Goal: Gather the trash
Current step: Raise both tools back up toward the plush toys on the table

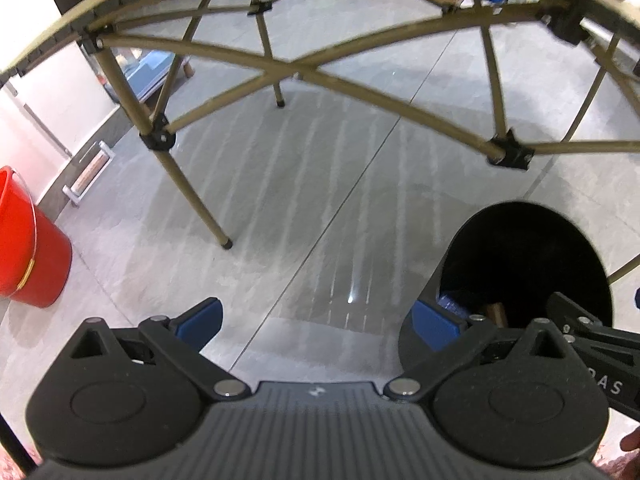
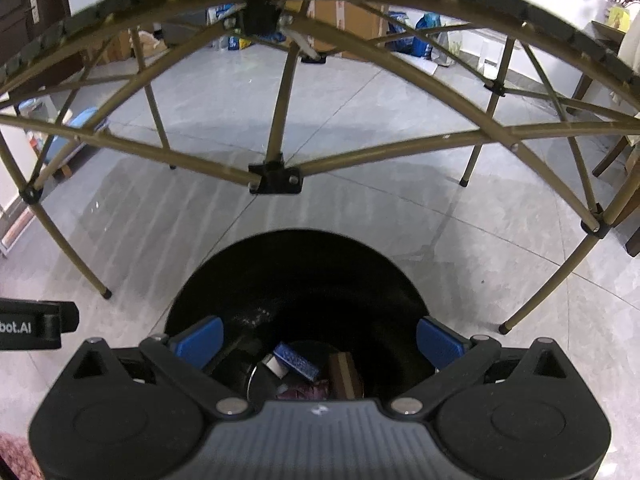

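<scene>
The grey tiled floor (image 1: 304, 208) fills both views, smooth and faintly streaked with pale stripes. Over it stands a folding table (image 2: 276, 176), seen from below: thin olive-brown metal tubes crossing in diagonals, joined by black plastic brackets, each leg ending in a black foot.

A black trash bin (image 2: 296, 280), round and smooth-walled, stands upright on the floor with its mouth facing up, in front of the table frame. In the right wrist view it sits directly below the camera; in the left wrist view it lies to the right. At its bottom rests the trash: a blue textured packet (image 2: 297, 361) lying tilted with its long axis running from upper left to lower right, a brown block-like piece (image 2: 345, 372) just beside it with its long axis roughly along the view's vertical, and a crumpled purplish wrapper (image 2: 304, 391) nearest the camera.

A red plastic bucket (image 1: 28, 248) stands at the left edge of the left wrist view, well apart from the bin.

The right gripper (image 2: 319, 342) points down into the bin's mouth, its blue-padded fingers (image 2: 200, 340) spread wide and empty. The left gripper (image 1: 318, 322) hangs beside the bin, angled down at the floor, fingers likewise spread apart and holding nothing, one pad in front of the bin's wall
</scene>
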Demonstrator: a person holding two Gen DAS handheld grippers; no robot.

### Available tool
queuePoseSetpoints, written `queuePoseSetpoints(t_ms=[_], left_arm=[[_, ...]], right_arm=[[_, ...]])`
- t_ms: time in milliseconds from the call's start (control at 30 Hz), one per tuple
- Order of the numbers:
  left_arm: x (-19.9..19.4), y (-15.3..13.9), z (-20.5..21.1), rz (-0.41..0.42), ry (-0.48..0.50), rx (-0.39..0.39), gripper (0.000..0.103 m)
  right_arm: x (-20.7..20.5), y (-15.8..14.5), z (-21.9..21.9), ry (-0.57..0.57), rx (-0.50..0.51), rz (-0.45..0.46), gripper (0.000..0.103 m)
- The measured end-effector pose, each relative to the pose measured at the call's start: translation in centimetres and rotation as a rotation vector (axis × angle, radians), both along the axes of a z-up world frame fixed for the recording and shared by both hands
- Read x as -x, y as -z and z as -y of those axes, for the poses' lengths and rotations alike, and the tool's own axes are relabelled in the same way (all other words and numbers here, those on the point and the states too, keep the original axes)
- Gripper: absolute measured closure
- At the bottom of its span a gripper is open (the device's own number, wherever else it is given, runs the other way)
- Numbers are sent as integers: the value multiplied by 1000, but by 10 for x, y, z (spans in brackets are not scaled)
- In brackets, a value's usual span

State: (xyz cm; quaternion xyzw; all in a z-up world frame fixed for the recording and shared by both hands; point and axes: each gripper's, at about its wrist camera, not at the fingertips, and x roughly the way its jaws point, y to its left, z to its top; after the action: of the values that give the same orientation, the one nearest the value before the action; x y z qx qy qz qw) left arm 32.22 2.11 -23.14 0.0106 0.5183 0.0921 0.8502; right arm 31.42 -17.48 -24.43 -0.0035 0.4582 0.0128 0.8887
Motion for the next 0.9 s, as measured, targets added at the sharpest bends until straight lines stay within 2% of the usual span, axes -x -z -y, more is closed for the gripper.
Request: queuePoseSetpoints(t_ms=[333,567,733,900], left_arm=[[8,-29,7,136,40,13,0],[18,-53,21,279,81,-11,0],[25,-73,29,401,88,-25,0],[28,-91,37,487,104,-16,0]], right_arm=[[12,-36,10,-2,-2,171,0],[25,-56,17,-8,34,282,0],[36,-73,26,-13,29,358,0],[46,-90,32,-17,6,426,0]])
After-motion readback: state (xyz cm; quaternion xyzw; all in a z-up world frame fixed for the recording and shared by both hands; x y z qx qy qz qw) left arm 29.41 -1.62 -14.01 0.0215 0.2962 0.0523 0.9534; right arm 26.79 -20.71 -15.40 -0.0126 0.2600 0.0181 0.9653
